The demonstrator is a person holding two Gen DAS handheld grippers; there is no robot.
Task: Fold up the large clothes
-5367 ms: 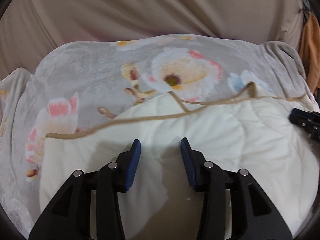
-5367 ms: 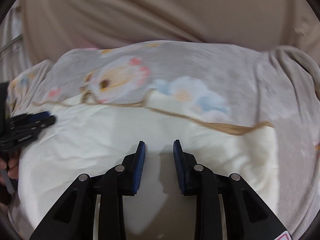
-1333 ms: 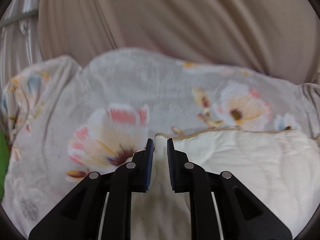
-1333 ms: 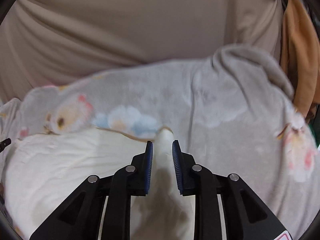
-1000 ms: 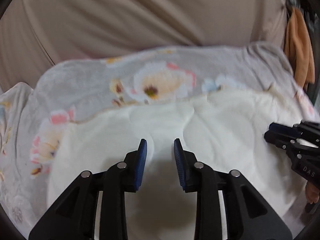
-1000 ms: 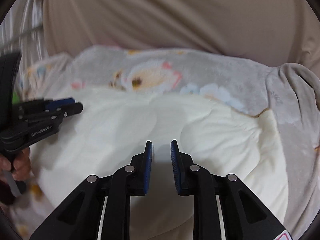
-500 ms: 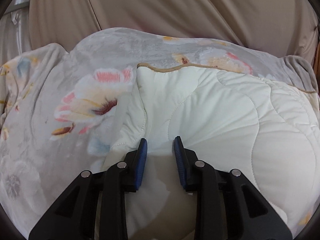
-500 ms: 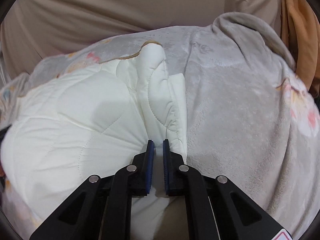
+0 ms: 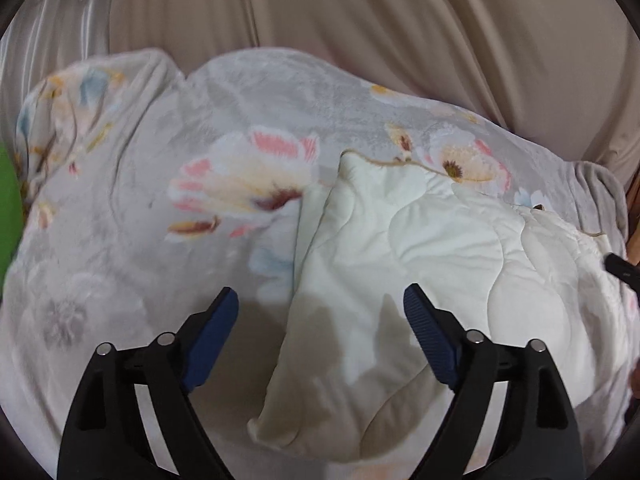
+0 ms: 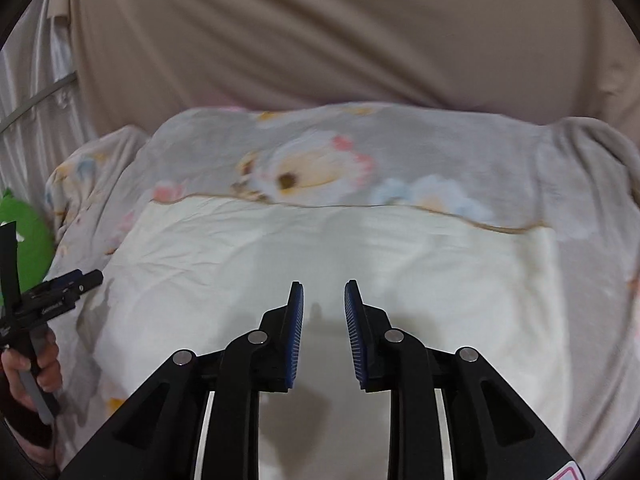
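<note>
A cream quilted cloth (image 9: 420,248) lies folded on a grey floral blanket (image 9: 132,216). In the left wrist view its folded left edge runs toward me between the fingers of my left gripper (image 9: 320,300). Those jaws are opening wide, and the blue pads (image 9: 214,332) stand clear of the fabric. In the right wrist view the cloth (image 10: 360,248) spreads flat, with a tan trim along its far edge. My right gripper (image 10: 324,292) hovers over its middle, jaws opening, nothing between them. The left gripper (image 10: 60,292) shows at the left edge, held by a hand (image 10: 32,364).
The floral blanket (image 10: 440,148) covers the whole surface and humps up at the far corners. A beige curtain (image 10: 320,40) hangs behind. A green object (image 10: 24,232) sits at the far left. The right gripper's tip (image 9: 622,270) pokes in at the right edge.
The left jaws have spread from a narrow gap to wide, over the cloth's left edge. The right gripper has left the cloth's right folded edge, now sits over its middle, and its jaws have parted.
</note>
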